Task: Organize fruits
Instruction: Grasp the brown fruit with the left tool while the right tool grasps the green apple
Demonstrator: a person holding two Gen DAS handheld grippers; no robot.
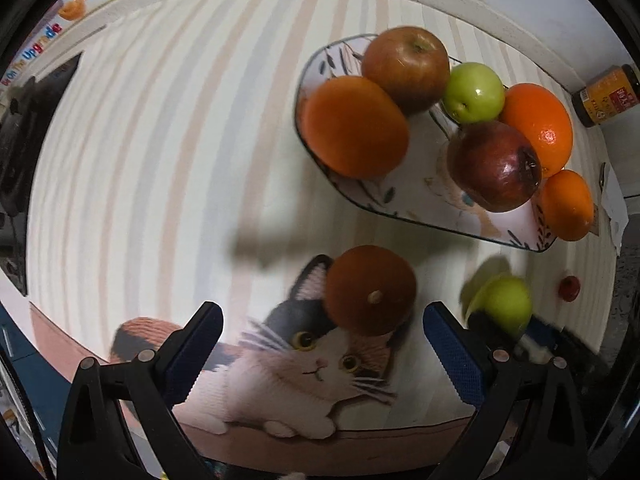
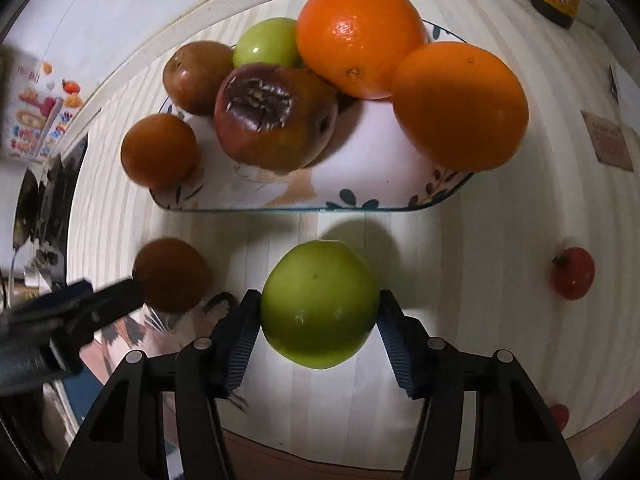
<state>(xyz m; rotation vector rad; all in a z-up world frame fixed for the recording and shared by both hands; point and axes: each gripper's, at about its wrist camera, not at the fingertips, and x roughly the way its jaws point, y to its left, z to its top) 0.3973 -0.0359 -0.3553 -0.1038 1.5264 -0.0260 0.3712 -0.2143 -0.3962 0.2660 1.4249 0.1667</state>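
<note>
Green apple [image 2: 320,304] sits on mat, just in front of plate [image 2: 360,200]. Right gripper [image 2: 318,320] clamped on apple, pads on both sides. Hold firm, lift straight, set in plate gap. Left gripper [image 1: 324,344] apart, above brown fruit [image 1: 370,290], holds nothing.

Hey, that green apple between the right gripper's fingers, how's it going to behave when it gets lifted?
The green apple looks round and smooth-skinned, so it could slip or swivel between the right gripper pads, which touch only its two sides. It seems firm, so it should hold its shape. Set down on the flat mat, it would probably roll.
</note>
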